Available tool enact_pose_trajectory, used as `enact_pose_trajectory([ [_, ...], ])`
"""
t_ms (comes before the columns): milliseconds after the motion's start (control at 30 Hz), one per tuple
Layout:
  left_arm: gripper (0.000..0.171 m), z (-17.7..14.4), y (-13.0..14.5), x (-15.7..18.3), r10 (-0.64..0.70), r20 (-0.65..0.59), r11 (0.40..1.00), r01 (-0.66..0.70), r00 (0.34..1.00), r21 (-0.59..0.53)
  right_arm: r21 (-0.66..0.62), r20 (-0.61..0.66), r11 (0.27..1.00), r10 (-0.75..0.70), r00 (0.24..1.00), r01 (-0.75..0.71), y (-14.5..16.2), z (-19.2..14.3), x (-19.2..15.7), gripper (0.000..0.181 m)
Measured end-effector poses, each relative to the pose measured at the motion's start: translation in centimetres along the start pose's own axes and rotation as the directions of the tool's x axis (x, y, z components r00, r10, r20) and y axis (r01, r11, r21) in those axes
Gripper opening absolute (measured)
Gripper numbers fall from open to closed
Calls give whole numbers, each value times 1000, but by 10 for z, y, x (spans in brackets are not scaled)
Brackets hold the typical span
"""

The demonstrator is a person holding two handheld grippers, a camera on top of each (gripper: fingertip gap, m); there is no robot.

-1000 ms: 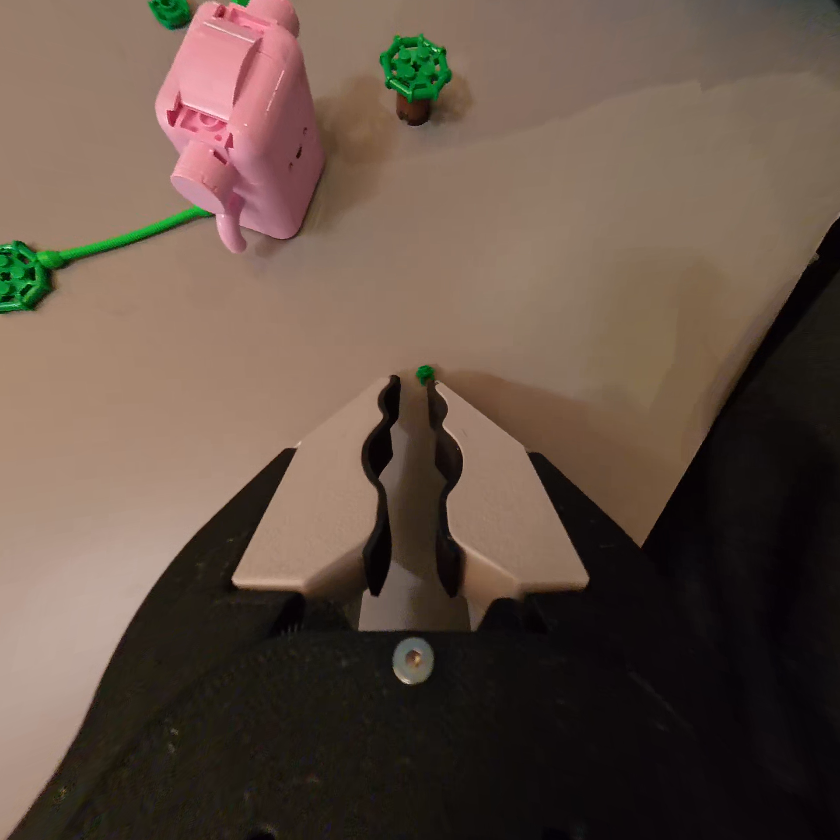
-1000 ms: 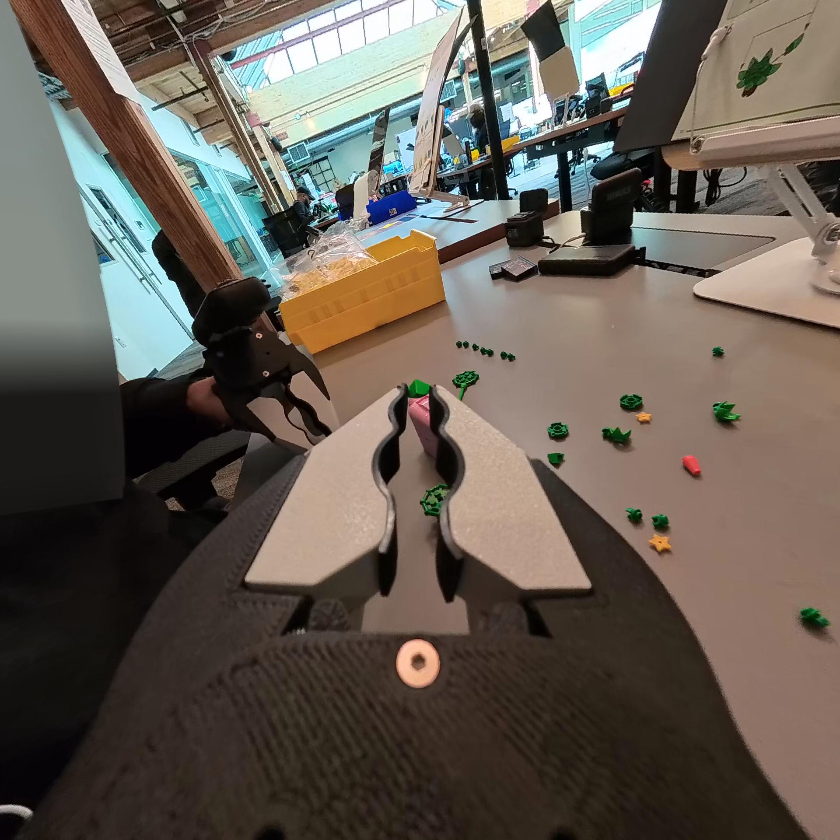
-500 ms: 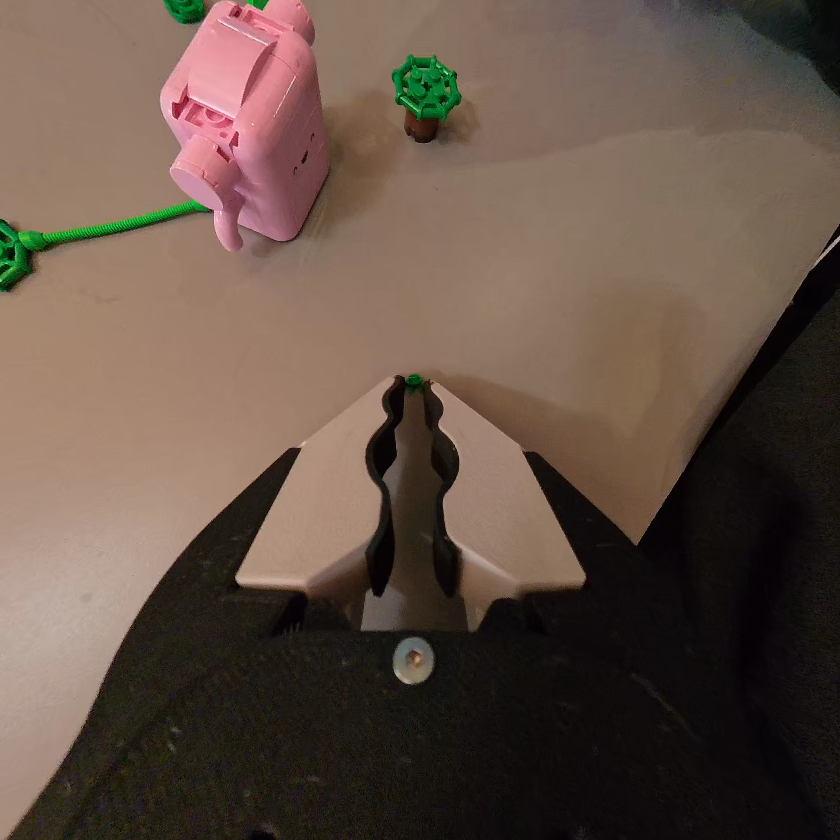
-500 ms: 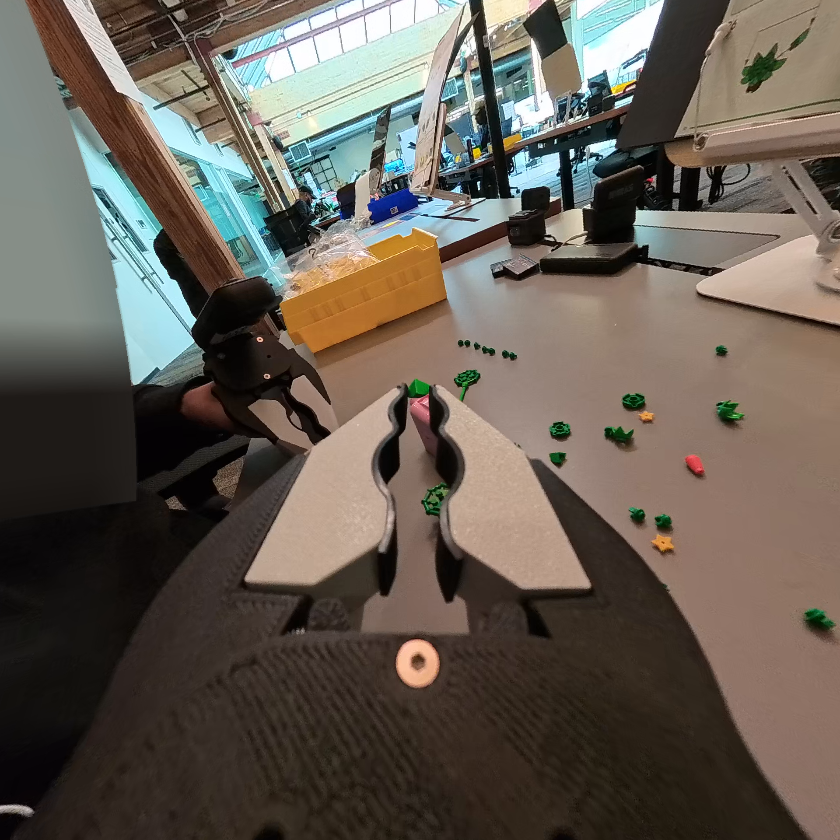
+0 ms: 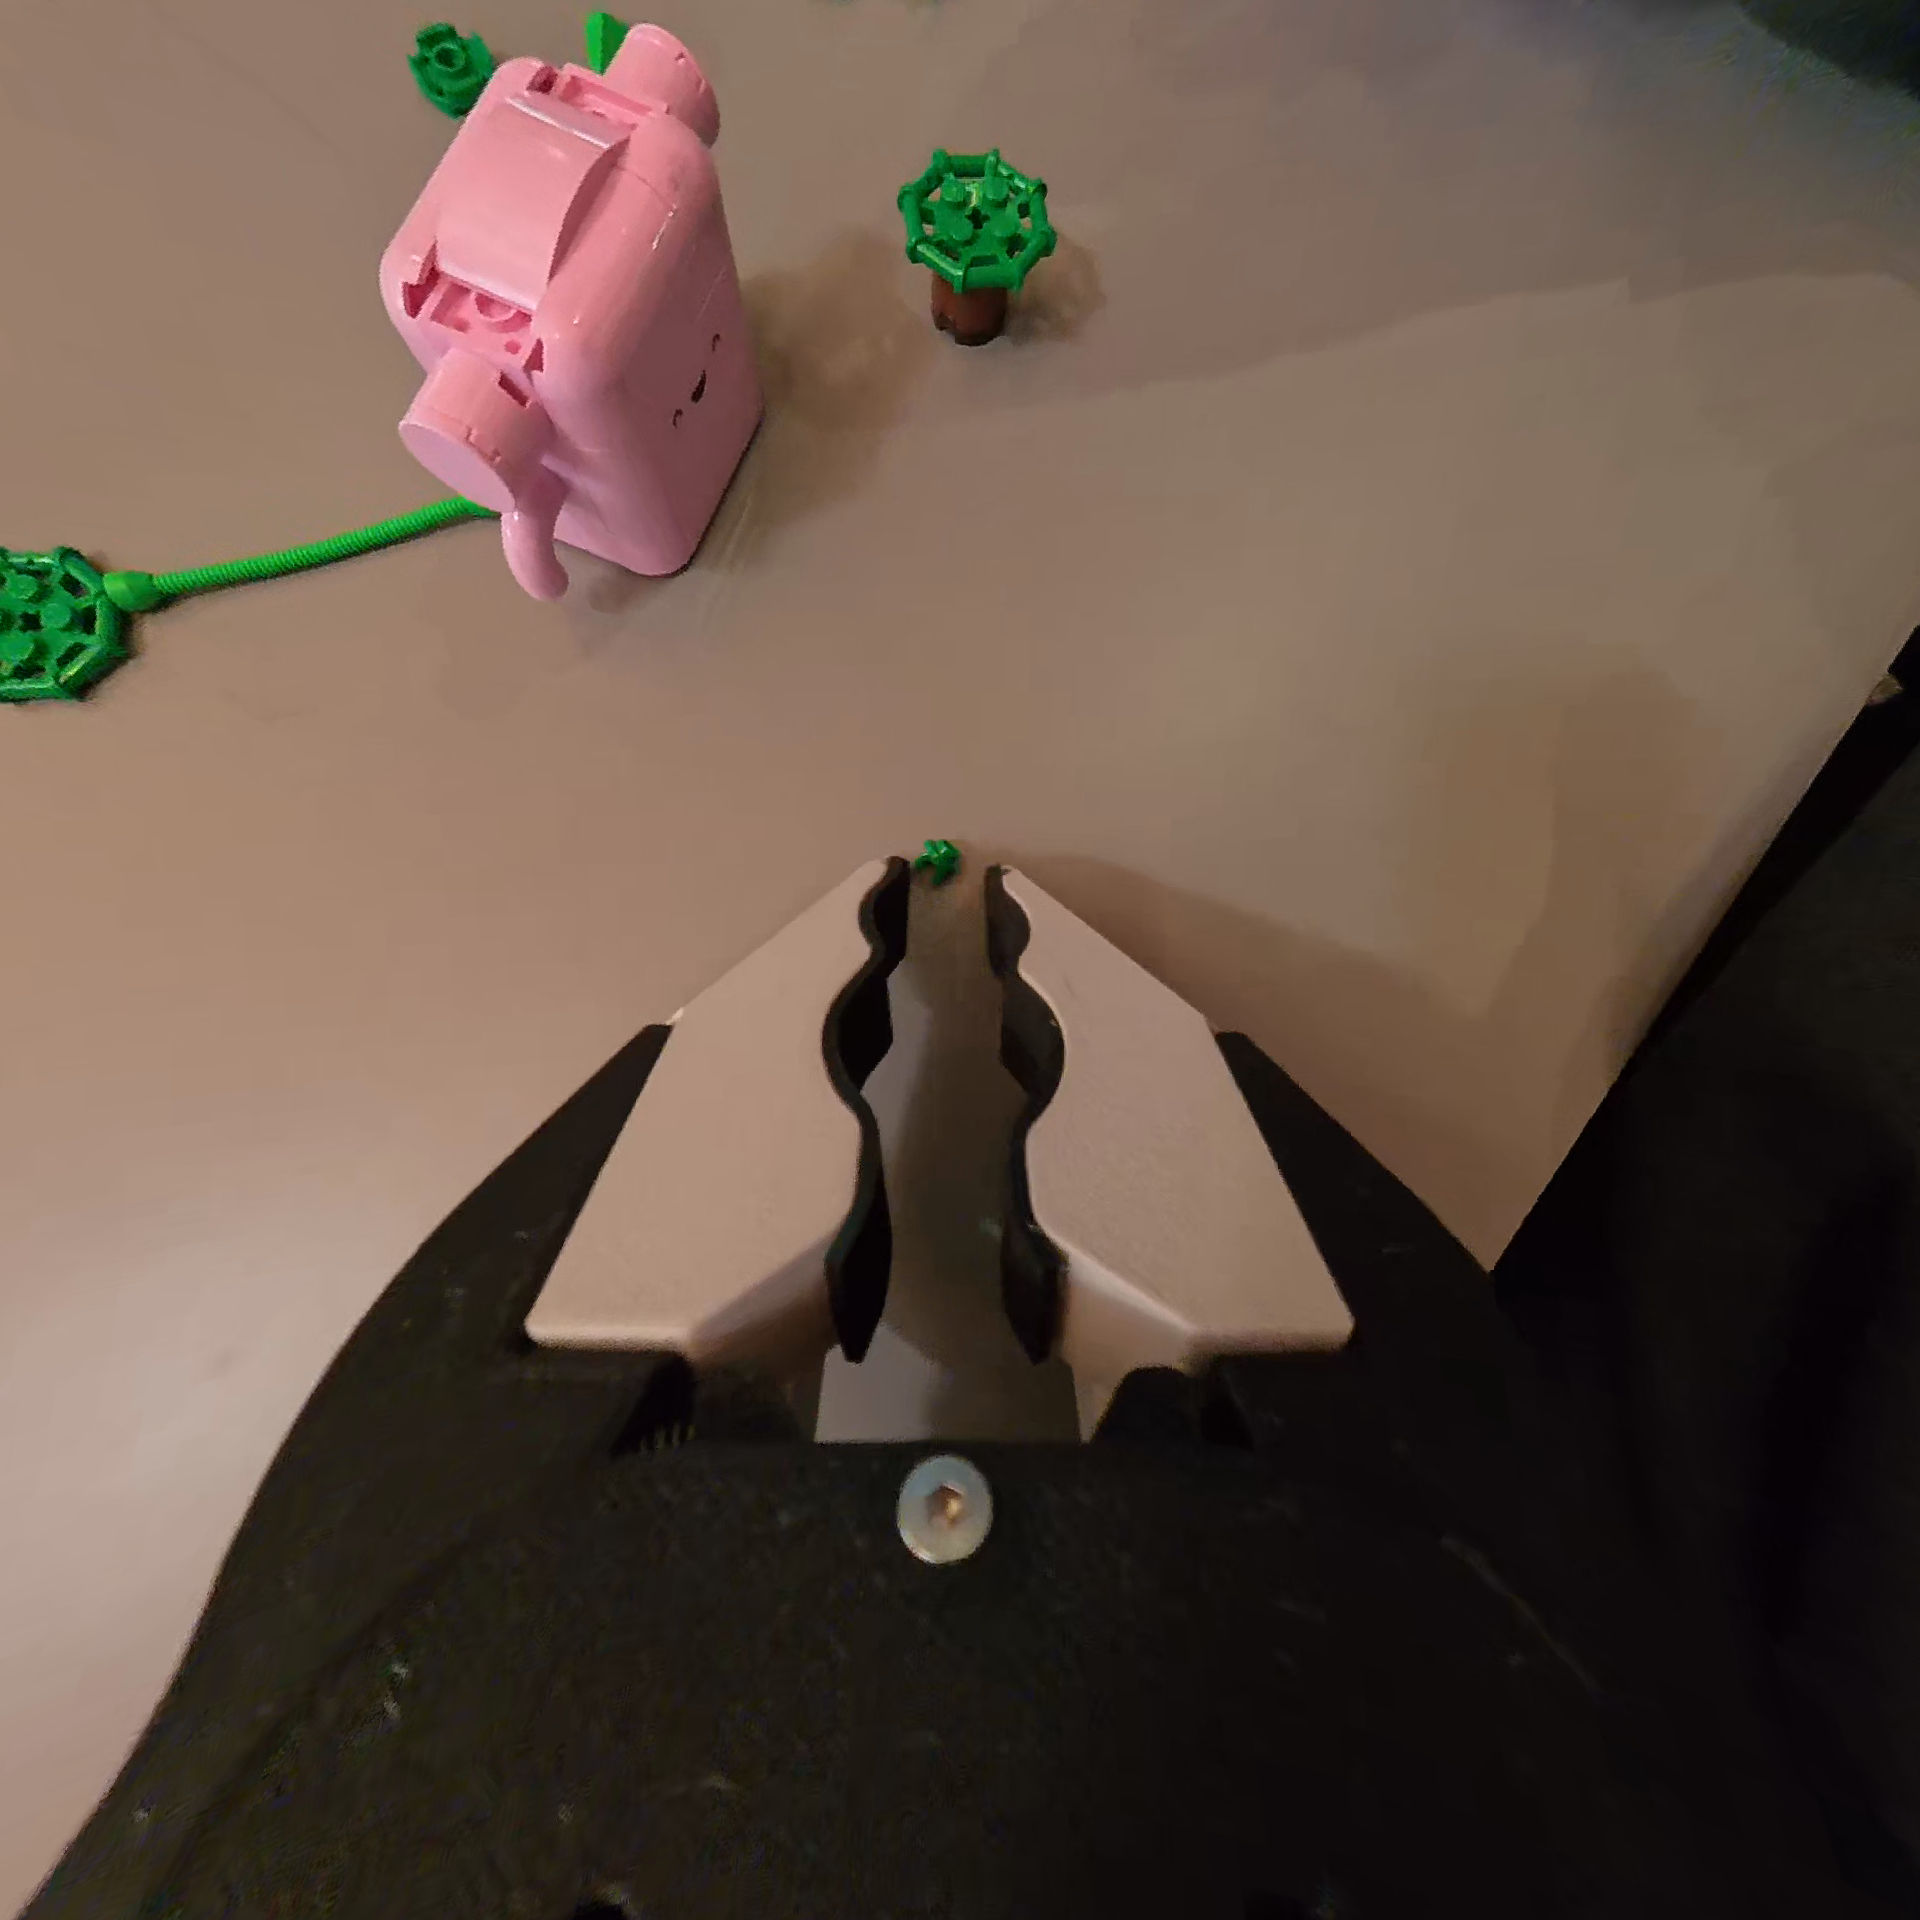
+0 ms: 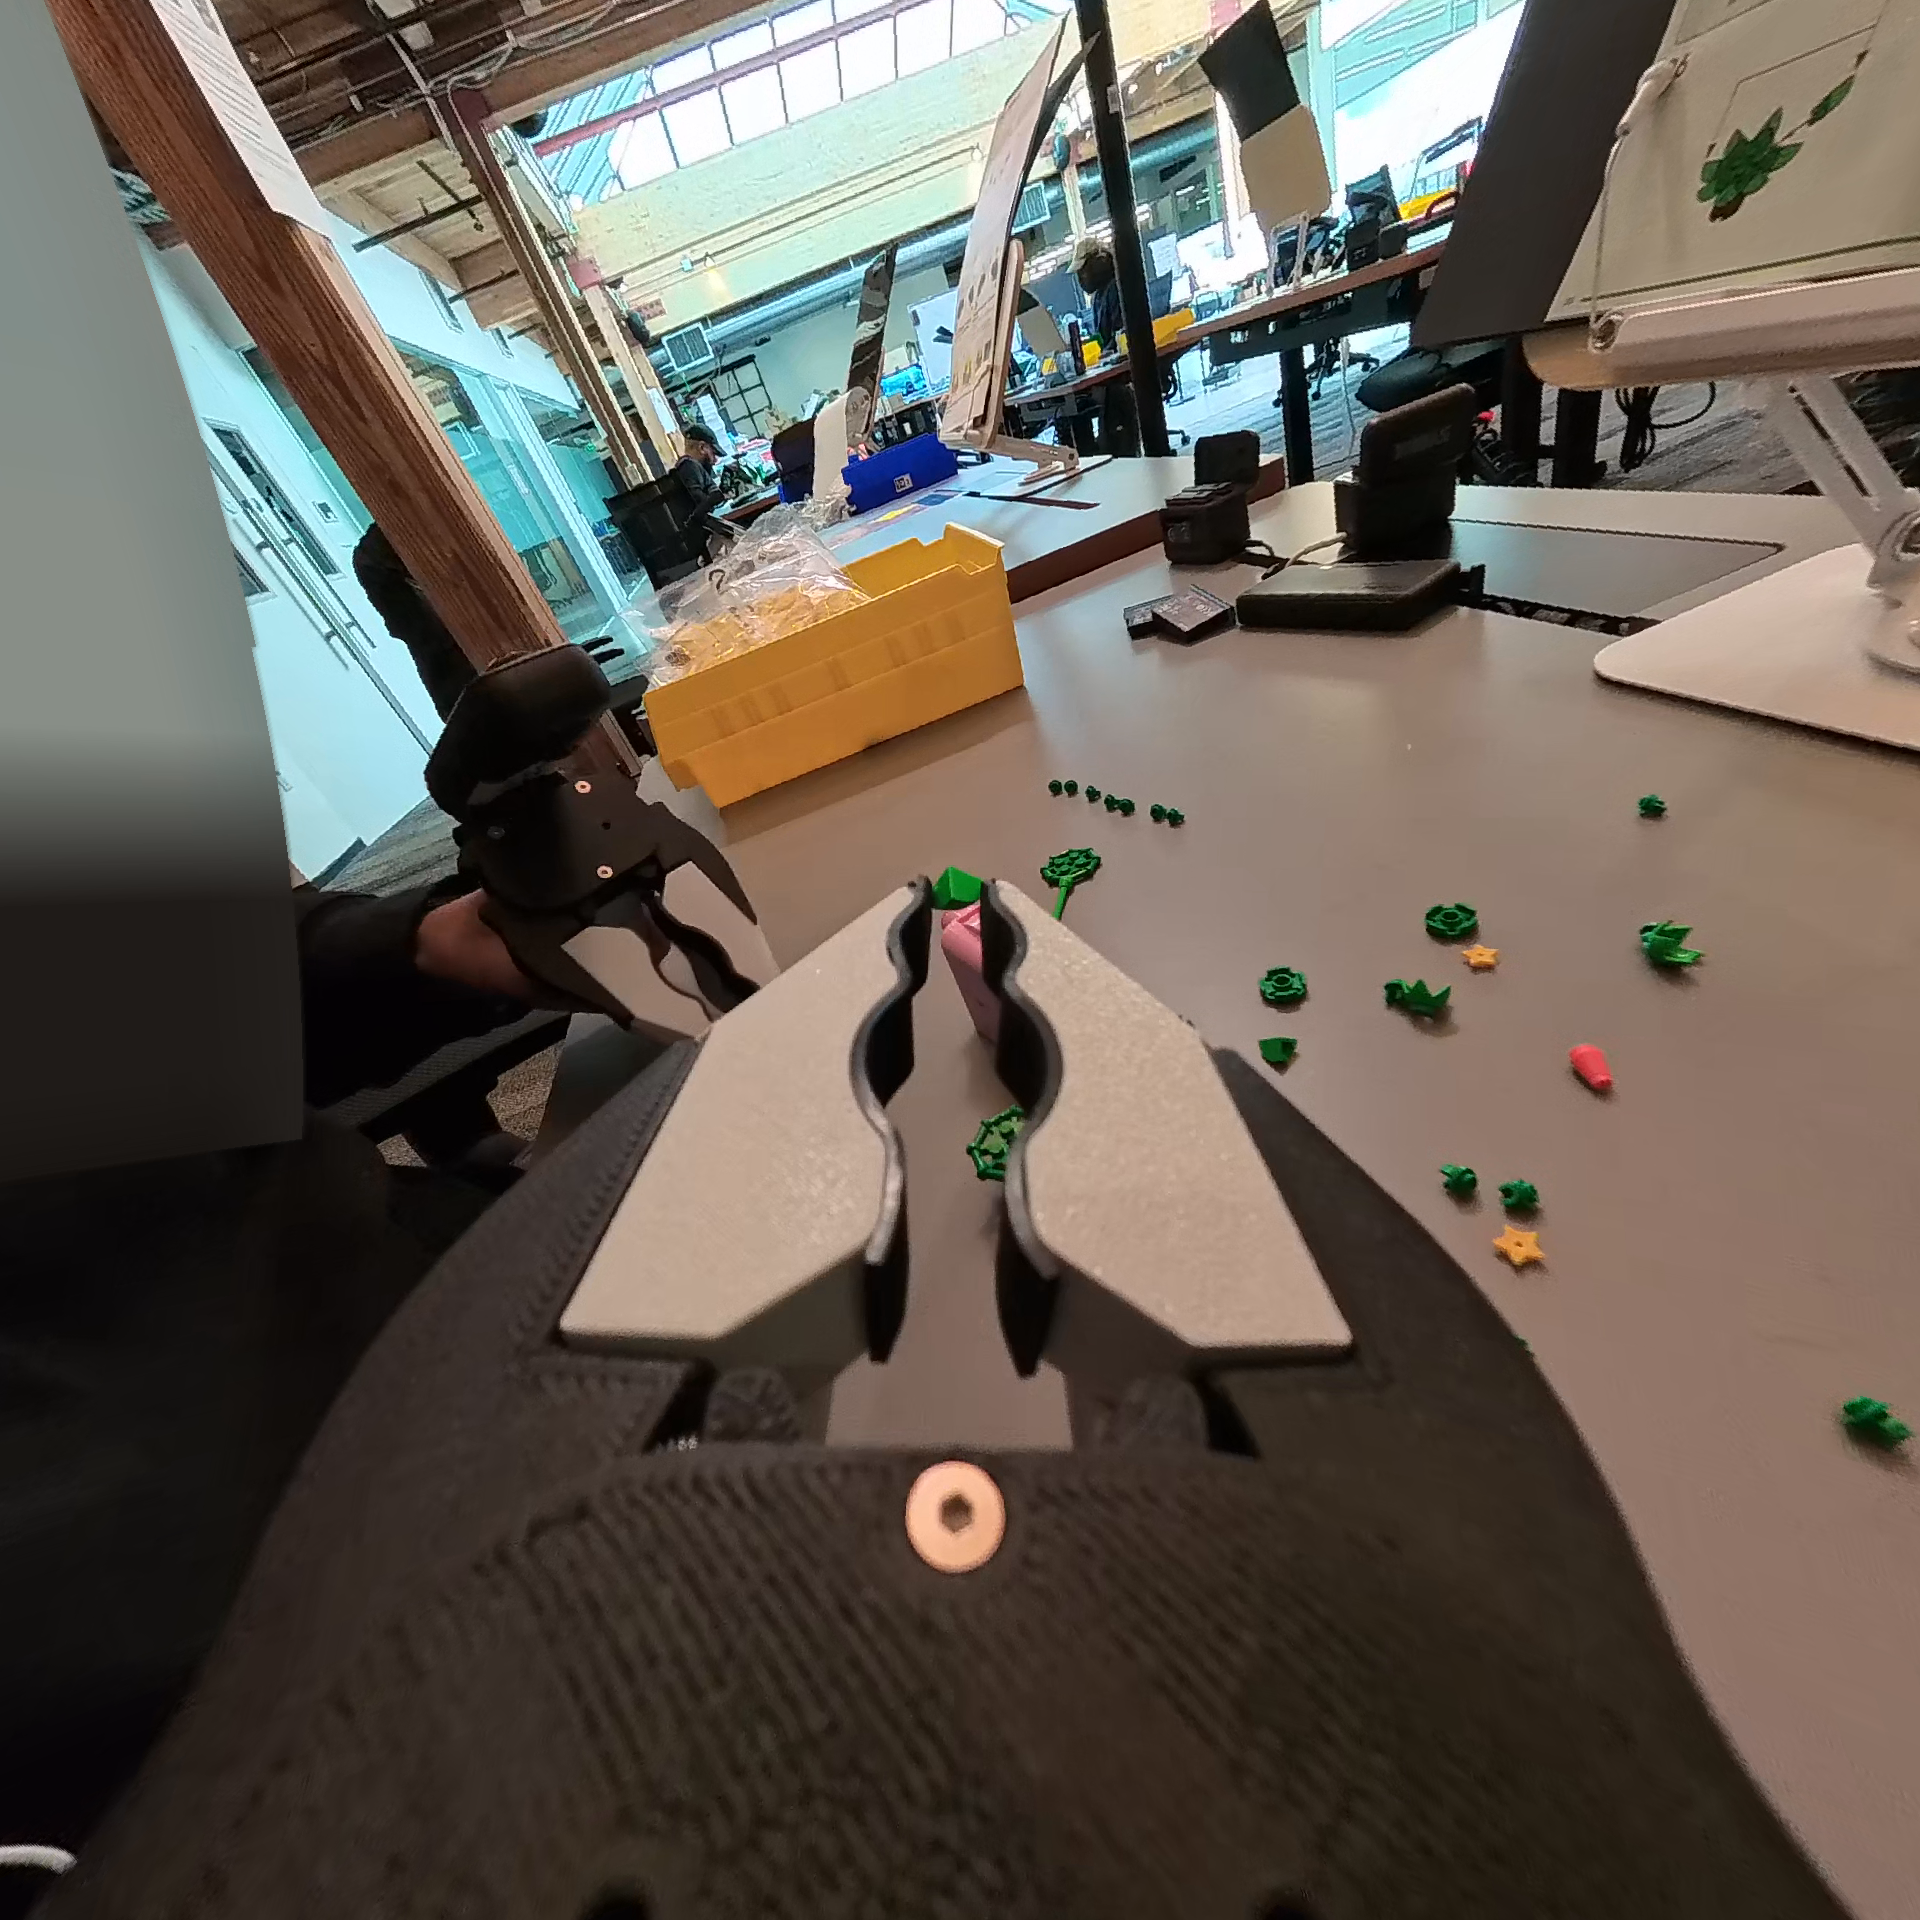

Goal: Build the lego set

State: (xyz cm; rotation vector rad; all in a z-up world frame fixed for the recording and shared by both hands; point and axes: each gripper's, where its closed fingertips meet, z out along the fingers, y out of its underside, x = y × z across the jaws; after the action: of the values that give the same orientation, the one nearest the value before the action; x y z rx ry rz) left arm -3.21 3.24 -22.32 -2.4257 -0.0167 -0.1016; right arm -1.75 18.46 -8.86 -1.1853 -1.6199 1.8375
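My left gripper [image 5: 945, 883] is narrowly open, low over the grey table [image 5: 1143, 623]. A tiny green piece [image 5: 935, 860] lies on the table just past its left fingertip, not gripped. Farther off stand a pink model [image 5: 582, 343] and a green web plate on a brown stem [image 5: 975, 223]. A green cord [image 5: 312, 545] runs from the model to another web plate [image 5: 52, 623]. My right gripper [image 6: 956, 894] is open and empty above the table. Through its gap I see the pink model [image 6: 971, 977] and a web plate [image 6: 1000, 1141]. The left gripper [image 6: 665, 966] shows at the left.
Several small green pieces [image 6: 1418, 995], a red piece [image 6: 1590, 1068] and yellow stars [image 6: 1517, 1244] lie scattered on the right of the table. A yellow bin [image 6: 842, 675] stands at the back left and a monitor stand [image 6: 1766, 665] at the back right. The table edge [image 5: 1704, 956] runs close on the right. The left gripper's tips are roughly 20 centimetres from the right gripper's. The web plate [image 5: 52, 623] is about 15 centimetres from my left fingertips and 25 centimetres from my right. It is also in sight in the right wrist view [image 6: 1071, 870].
My left gripper has shifted slightly right: the tiny green piece sat by its right fingertip, then between the tips, now by the left. My right gripper has hardly moved.
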Motion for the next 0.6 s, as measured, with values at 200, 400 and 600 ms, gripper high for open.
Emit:
enact_pose_trajectory([
  [200, 15, 1, -1, -2, 38, 13, 999, -38, 999, -13, -1, 0, 1000, 1, 1000, -1, 0, 0, 0, 7],
  [400, 16, 0, 1, 3, 82, -19, 996, -83, 996, -28, -2, 3, 1000, 5, 1000, -5, 1, 0, 0, 7],
  [600, 17, -4, 5, 4, 78, -35, 995, -79, 996, -55, -1, 4, 1000, 4, 1000, -4, 0, 0, 0, 7],
])
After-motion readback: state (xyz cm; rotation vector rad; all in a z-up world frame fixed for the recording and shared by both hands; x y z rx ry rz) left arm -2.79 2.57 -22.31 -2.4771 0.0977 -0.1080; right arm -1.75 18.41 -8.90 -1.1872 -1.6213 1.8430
